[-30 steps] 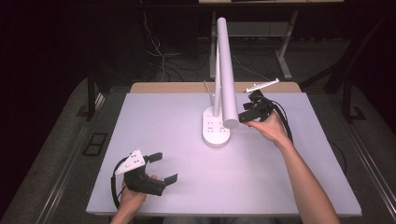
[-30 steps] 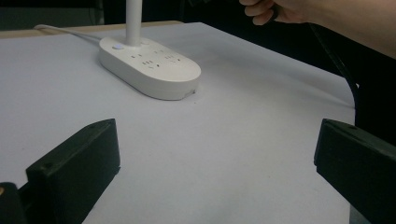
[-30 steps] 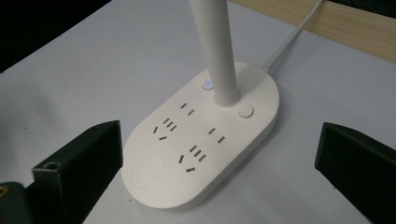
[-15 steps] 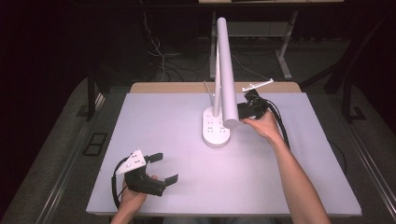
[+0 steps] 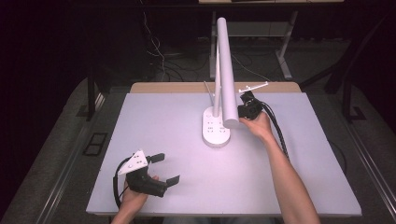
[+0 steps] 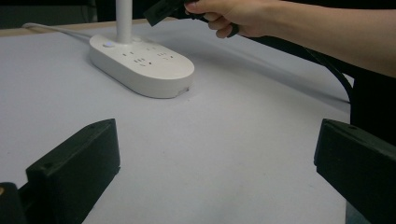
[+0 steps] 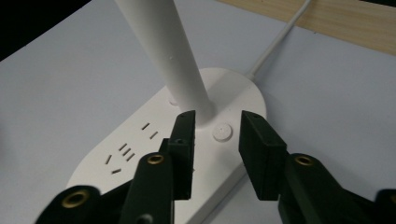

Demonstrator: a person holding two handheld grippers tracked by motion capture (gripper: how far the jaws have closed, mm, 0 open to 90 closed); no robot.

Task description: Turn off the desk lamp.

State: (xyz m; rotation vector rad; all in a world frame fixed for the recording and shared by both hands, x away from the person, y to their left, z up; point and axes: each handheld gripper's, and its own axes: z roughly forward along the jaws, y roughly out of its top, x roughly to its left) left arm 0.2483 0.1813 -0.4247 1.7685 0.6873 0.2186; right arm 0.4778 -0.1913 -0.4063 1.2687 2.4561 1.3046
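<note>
- The lamp (image 5: 216, 130) stands at the table's (image 5: 303, 186) 12 o'clock; its head hides part of the base.
- Right gripper (image 7: 215, 140), jaws apart and empty, hovers over the button (image 7: 222, 131).
- Left gripper (image 5: 166, 169) rests wide open at 7 o'clock.

Right tool (image 5: 243, 111) now nearer the lamp (image 5: 223, 70), its narrowly parted jaws over the base's button (image 7: 222, 131).

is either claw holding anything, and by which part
Nothing is held. The left claw is open over bare table; the right claw is open above the lamp base.
</note>
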